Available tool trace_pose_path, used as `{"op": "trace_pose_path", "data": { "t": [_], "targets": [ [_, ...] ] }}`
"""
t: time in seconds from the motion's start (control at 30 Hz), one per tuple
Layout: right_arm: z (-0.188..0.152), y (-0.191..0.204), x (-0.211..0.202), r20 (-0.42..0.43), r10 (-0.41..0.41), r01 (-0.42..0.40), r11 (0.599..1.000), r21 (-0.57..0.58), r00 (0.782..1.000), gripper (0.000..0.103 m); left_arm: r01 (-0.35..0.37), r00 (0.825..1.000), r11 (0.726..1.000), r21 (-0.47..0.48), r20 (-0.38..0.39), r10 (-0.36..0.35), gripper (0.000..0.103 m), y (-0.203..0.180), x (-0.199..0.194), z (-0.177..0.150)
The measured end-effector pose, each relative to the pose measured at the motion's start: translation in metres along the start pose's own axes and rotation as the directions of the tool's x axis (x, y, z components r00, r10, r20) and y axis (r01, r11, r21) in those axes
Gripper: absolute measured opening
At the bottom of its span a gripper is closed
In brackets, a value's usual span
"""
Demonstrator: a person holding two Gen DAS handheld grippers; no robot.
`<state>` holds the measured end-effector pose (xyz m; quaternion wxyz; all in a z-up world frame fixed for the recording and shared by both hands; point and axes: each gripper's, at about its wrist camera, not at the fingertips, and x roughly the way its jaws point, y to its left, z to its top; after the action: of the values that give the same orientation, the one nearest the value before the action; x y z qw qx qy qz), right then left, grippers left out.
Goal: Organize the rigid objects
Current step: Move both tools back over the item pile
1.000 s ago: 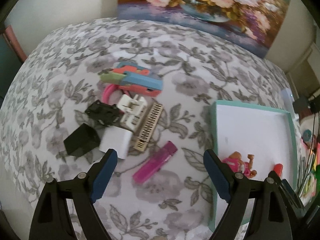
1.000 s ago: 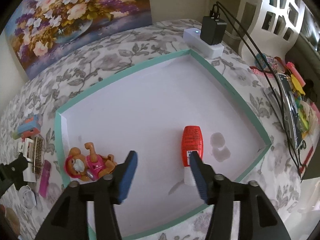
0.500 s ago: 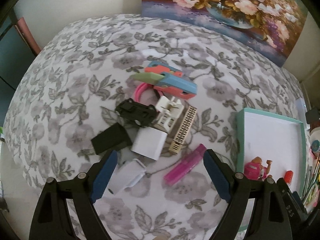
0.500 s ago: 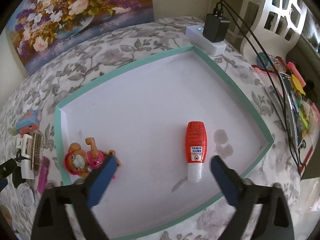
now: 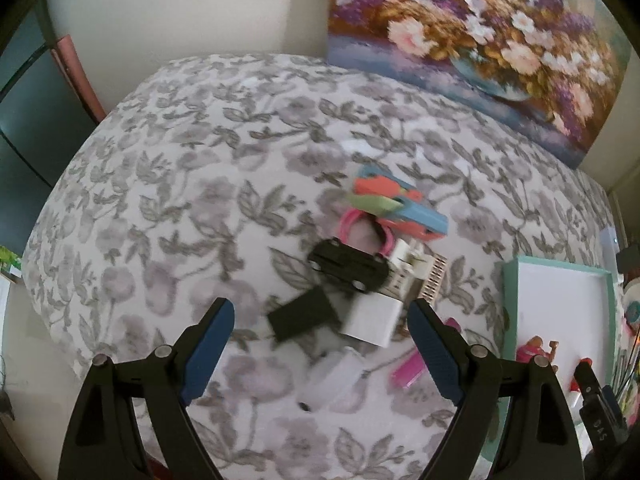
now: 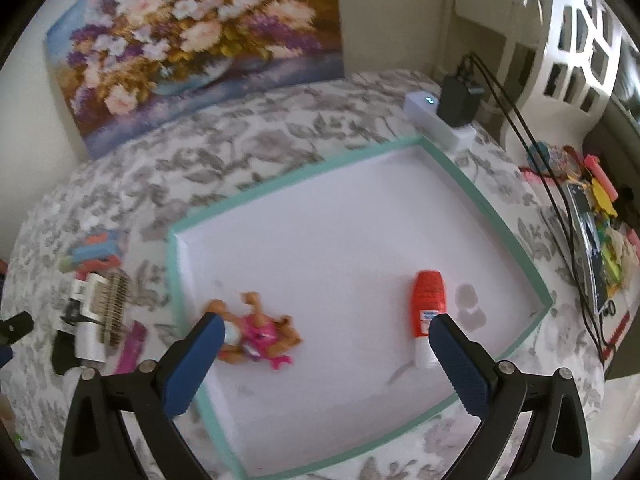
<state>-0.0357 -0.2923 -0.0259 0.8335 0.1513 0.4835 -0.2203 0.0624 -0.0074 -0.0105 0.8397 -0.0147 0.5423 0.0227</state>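
Observation:
A pile of small objects lies on the flowered cloth: a black block (image 5: 304, 318), a white charger (image 5: 374, 320), a black toy car (image 5: 348, 268), a pink marker (image 5: 408, 368) and a coloured toy gun (image 5: 394, 208). My left gripper (image 5: 318, 320) hovers open above the pile, the block and charger showing between its fingers. The white tray with a teal rim (image 6: 304, 178) holds a red bottle (image 6: 428, 300) and a pink doll (image 6: 260, 332), both lying flat. My right gripper (image 6: 326, 328) hangs wide open over the tray, holding nothing.
A white power strip (image 6: 436, 124) with a black adapter (image 6: 458, 100) and cables sits behind the tray. Colourful clutter (image 6: 592, 240) lies to its right. A flower painting (image 5: 472, 40) leans on the back wall. The cloth drops off at the left edge (image 5: 52, 240).
The right gripper's jaws spread wide and it lifted off the red bottle, which stays in the tray. The left gripper swung left from the tray's edge to above the pile.

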Motion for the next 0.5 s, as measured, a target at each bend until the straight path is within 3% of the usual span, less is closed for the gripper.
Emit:
{"op": "trace_pose_path", "data": {
  "t": [0.17,0.5],
  "targets": [
    [-0.003,0.039,-0.01,0.022,0.056,-0.055,0.996,-0.074,0.998,0.103,0.003,1.0,0.999,-0.037,0.022,-0.003,0.089,0.033,-0.008,0.004],
    [-0.03,0.127,-0.001,-0.042,0.156,-0.161,0.948,-0.273,0.987,0.103,-0.038,0.999,0.992,-0.119,0.03,0.042,0.089,0.092,-0.01,0.005]
  ]
}}
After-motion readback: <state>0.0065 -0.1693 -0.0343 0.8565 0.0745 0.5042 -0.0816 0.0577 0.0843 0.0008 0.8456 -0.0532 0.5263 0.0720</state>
